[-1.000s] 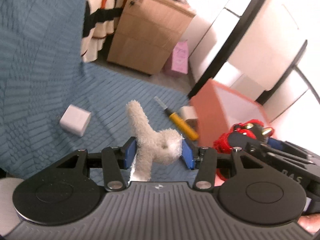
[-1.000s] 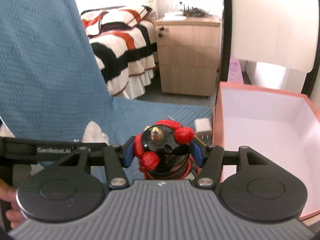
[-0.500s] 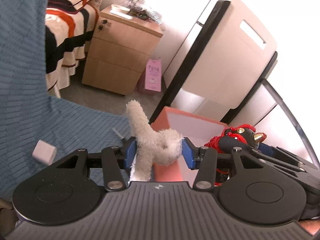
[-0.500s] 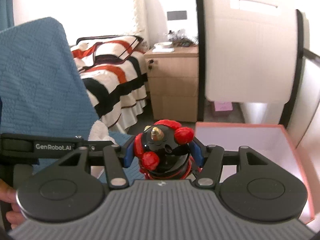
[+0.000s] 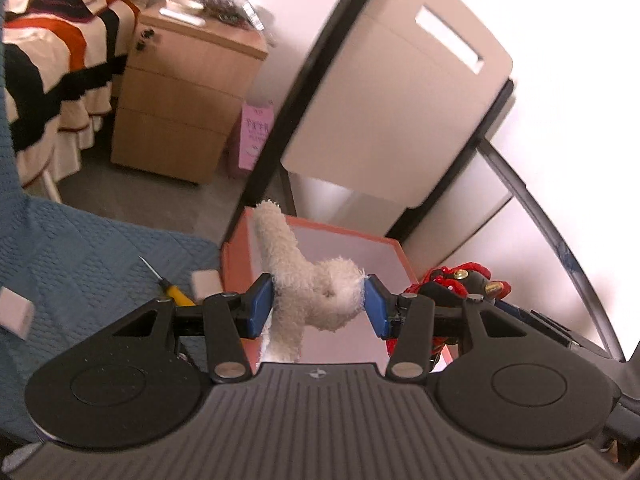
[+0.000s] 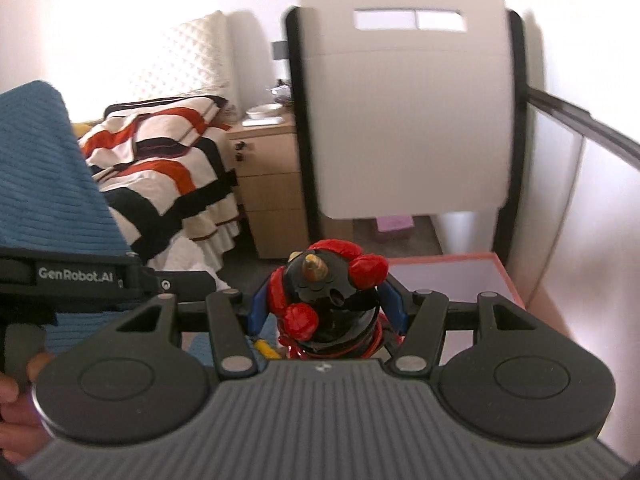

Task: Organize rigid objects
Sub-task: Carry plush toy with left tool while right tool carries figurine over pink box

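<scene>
Carrying step. Left claw [image 5: 318,306] squeezing fluffy white toy [image 5: 308,292]; right claw [image 6: 326,306] squeezing red-black figure [image 6: 328,304]. Next: over pink box [image 5: 236,264] at 12 o'clock, then let go.

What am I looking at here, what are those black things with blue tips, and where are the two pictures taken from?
These are two hand-held grabbing tools, one in each of a person's hands, not a robot arm. Each tool has a wide-angle camera looking forward along its two fingers, so each picture is one tool's own view. The left gripper pinches a white plush toy between its blue pads. The right gripper is closed on a black and red figurine. Both are above an open orange box with a pale inside. Beside the box, on the blue quilted cover, lie a yellow screwdriver and two small white blocks. A bed and a wooden drawer cabinet stand behind.
</scene>
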